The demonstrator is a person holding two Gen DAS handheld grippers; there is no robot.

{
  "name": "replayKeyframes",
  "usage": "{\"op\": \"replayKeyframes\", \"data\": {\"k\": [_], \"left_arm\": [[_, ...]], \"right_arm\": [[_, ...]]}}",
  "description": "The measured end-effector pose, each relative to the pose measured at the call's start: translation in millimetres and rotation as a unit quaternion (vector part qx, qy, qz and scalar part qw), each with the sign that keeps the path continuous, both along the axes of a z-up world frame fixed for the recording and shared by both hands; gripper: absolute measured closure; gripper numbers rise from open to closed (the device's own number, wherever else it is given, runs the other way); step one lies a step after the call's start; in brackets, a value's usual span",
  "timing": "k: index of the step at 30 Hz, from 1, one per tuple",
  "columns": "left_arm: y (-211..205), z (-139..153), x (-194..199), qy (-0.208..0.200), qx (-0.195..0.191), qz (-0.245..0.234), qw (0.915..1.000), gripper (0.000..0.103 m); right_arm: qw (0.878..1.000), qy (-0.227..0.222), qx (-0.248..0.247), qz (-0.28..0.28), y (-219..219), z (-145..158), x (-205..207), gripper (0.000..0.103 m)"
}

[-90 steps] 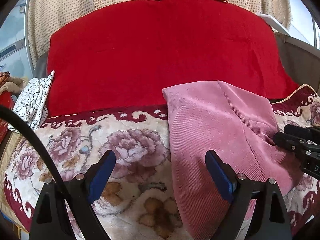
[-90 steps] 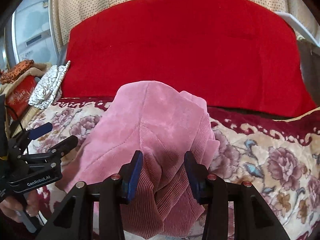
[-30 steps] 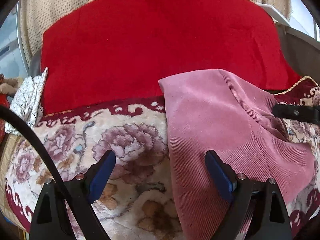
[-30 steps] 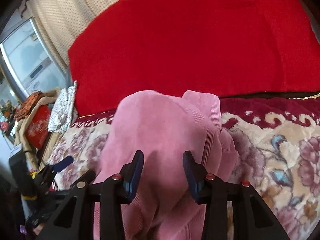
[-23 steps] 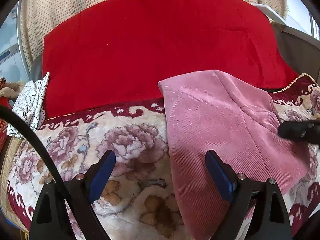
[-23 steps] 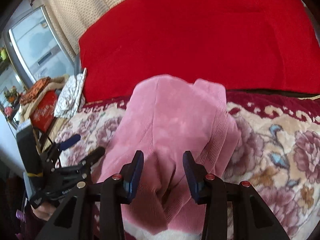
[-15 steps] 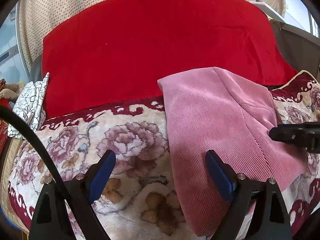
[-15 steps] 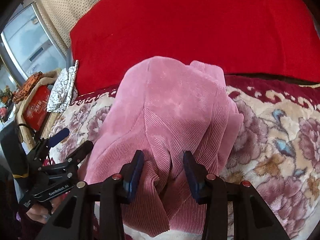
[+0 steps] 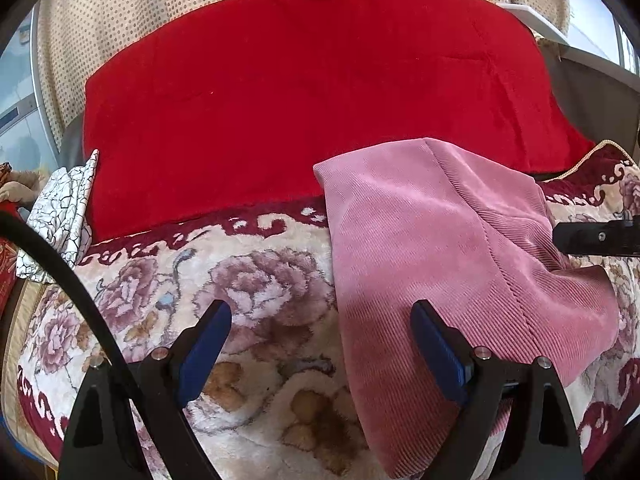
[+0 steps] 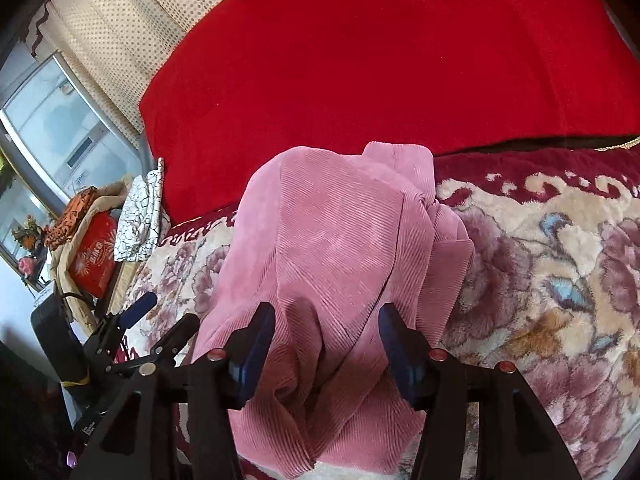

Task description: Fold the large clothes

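A folded pink corduroy garment lies on the floral blanket, its far end against the red cover. My left gripper hovers wide open over the garment's left edge, nothing gripped. In the right wrist view the same garment bunches into folds near me. My right gripper straddles that bunch and its jaws are opening; the blue pads stand beside the folds without pinching them. One right finger shows at the garment's right edge. The left gripper appears low on the left.
A big red cover rises behind the blanket, with a dotted curtain beyond. A white cloth with black lines lies at the left. A red box and clutter sit off the left side. A black cable crosses in front.
The right gripper's jaws have spread apart and let go of the pink folds they pinched. The right view has shifted slightly. The left gripper has stayed put.
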State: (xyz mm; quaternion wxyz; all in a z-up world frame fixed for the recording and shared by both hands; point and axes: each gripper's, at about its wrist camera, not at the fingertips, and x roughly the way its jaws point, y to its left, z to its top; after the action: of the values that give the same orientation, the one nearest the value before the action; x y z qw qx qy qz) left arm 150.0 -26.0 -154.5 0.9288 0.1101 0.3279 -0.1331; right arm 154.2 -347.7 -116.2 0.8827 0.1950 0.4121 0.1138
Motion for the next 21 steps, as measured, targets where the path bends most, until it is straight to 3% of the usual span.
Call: {"op": "replayKeyframes", "data": {"k": [7,13,21], "left_arm": [[-2,-4,2,0.007,0.004,0.000,1.0000,0.012],[1,-4,4,0.009,-0.002,0.005,0.9999,0.012],[16,-3,13,0.015,-0.023,0.030,0.9992,0.012]], "right_arm": [[1.000,-0.014,-0.015,0.006,7,0,-3,0.045],[0.994,-0.020,-0.109,0.009,37,-5,-1,0.045],[0.988,-0.031,-0.148,0.002,46,-1,-4,0.045]]}}
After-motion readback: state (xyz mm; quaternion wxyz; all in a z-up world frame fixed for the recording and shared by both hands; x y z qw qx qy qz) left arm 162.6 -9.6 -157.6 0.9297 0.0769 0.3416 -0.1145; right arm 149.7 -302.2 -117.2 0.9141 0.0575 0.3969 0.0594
